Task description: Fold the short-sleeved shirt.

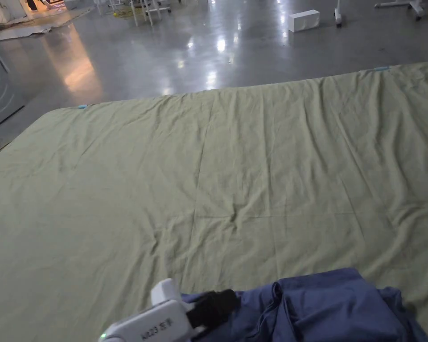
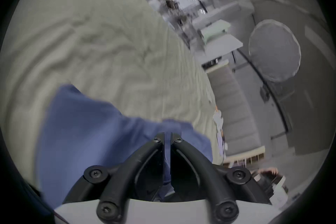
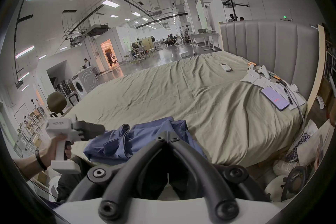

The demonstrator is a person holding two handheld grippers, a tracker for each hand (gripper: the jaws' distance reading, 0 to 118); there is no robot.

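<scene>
A blue shirt lies bunched in loose folds at the near edge of a bed covered with a wrinkled green sheet. The rest of the sheet in the head view is bare cloth, with a grey polished floor beyond it and a white box standing on that floor.

The left gripper has its two black jaws drawn almost together, leaving only a thin slit. A strip of blue cloth sits in that slit and runs down between the jaws, so they pinch a fold of the shirt. In the right gripper view the same tool is held by a hand with a dark band on the wrist, its black tip touching the left side of the crumpled shirt. In the head view its white body and black tip reach the shirt's left edge.

The right gripper also has its jaws nearly closed, tips close together just over the near side of the shirt. Whether any cloth is caught between them cannot be told, as the gap looks dark.

Farther up the bed, near the padded headboard, lie a phone, a white remote and two white controllers, well apart from the shirt.
</scene>
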